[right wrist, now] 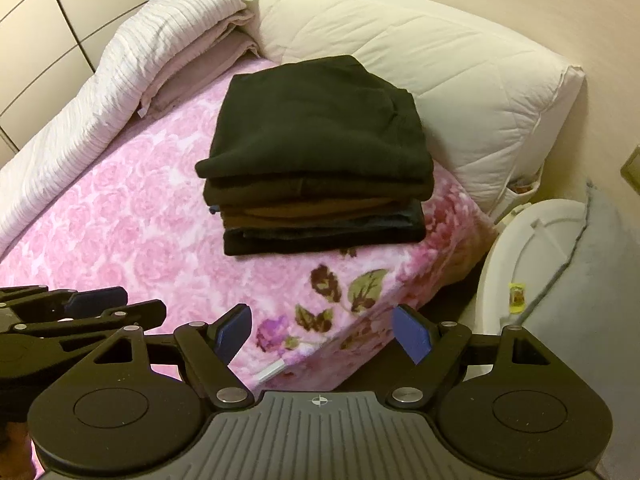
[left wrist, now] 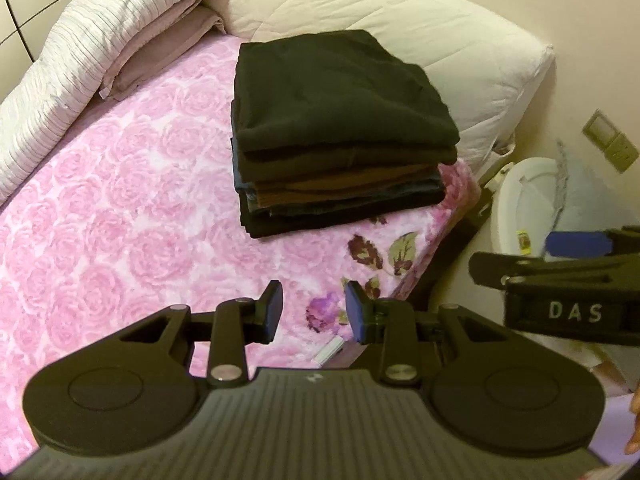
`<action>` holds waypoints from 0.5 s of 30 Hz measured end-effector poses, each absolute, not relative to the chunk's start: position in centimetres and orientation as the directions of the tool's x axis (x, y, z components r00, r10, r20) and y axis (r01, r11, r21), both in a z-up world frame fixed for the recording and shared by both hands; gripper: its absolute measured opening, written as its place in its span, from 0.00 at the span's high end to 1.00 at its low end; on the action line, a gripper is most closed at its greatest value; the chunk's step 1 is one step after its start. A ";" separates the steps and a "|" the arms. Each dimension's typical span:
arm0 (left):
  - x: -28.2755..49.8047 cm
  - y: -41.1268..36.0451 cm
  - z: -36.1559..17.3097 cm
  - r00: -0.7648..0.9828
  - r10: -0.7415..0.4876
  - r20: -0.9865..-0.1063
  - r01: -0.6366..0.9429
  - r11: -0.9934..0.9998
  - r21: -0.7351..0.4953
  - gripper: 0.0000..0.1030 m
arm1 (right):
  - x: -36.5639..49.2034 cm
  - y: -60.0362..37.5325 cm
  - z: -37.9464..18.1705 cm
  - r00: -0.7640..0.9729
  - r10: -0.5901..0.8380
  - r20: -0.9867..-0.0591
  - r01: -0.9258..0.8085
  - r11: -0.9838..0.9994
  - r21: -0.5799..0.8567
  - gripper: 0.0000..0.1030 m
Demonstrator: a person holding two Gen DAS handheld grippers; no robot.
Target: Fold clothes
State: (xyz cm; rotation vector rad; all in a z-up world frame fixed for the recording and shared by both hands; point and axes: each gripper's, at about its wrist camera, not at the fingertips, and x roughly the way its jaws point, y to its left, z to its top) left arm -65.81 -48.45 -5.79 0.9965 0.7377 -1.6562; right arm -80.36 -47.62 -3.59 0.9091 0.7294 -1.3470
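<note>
A stack of folded clothes (right wrist: 316, 160) sits on the pink rose blanket (left wrist: 120, 184) near the corner of the bed, just in front of a big cream pillow (right wrist: 440, 60). A black piece lies on top, with dark, brown and bluish layers under it. So the clothes already lie folded and piled; no loose garment shows in either view. Both grippers hang well short of the pile, over the near edge of the bed. The left gripper (left wrist: 314, 312) has its fingers parted a modest way with nothing between them; the right gripper (right wrist: 322, 334) stands wider apart, also with nothing in it. The main risk, as I judge it, is the pile itself — it sits close to the bed's corner on a soft, plush surface, and the top piece overhangs the layers below on the near-left side, so a nudge or a clumsy grab at one layer could slide it off or pull the folds out of shape. The two grippers are also close beside each other and could knock together. How many pieces make up the pile is hard to count — the dark layers blend. The white round thing (right wrist: 532, 264) beside the bed is cut off and I cannot say what it is.
</note>
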 end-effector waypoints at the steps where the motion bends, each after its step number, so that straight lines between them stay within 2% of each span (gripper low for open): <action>1: -66.3 -48.6 -6.1 -0.127 -0.446 -0.886 0.959 -0.282 0.005 0.71 | -80.8 -47.9 -3.8 0.107 -0.484 -0.869 0.992 -0.004 0.124 0.22; 15: -71.6 -51.2 -6.2 -0.118 -0.463 -0.879 0.981 -0.191 -0.031 0.71 | -86.9 -52.0 -3.7 0.136 -0.472 -0.871 0.990 0.102 0.100 0.22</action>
